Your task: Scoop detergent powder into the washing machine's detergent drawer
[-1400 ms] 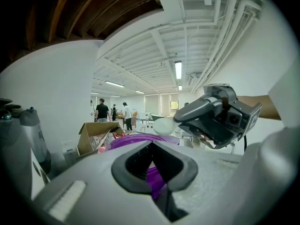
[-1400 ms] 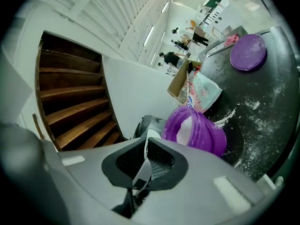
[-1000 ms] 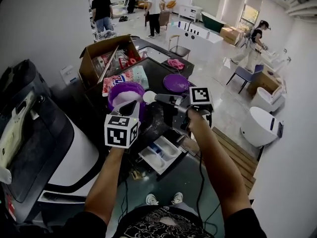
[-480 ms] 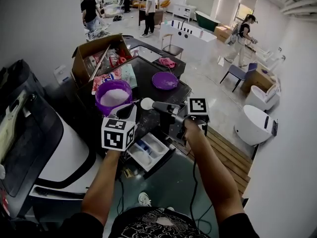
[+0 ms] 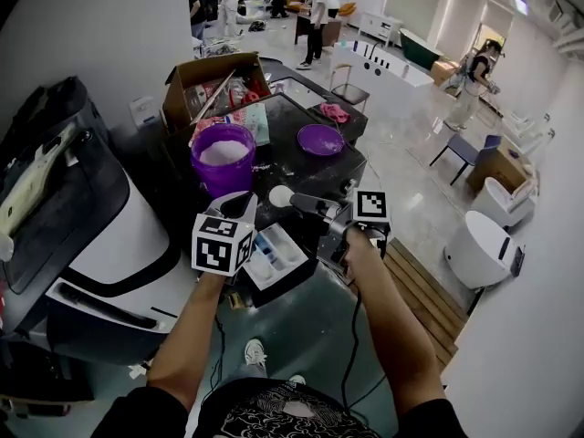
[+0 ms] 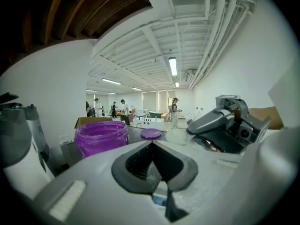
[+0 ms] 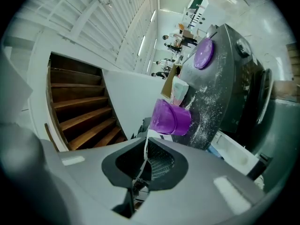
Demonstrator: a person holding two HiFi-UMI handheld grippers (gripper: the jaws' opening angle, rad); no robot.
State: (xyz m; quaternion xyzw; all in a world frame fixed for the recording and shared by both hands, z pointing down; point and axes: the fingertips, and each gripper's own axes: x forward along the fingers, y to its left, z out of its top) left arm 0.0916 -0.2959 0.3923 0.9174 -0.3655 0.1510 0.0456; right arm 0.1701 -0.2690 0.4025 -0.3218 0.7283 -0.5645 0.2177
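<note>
- Pinching the white plastic scoop (image 5: pixel 279 196) by its thin, flat handle, the right claw (image 5: pixel 318 206) is nearly closed. The scoop looks light, stiff and a little slick, so a hold well back from the bowl suits it.
- The left claw (image 5: pixel 239 208) is closed on nothing, just near of the round purple tub (image 5: pixel 224 158).
- The powder looks fine and loose, so it would likely spill if the scoop tilts.
- The detergent drawer (image 5: pixel 297 261) stands open just near of the scoop, showing white moulded compartments.
</note>
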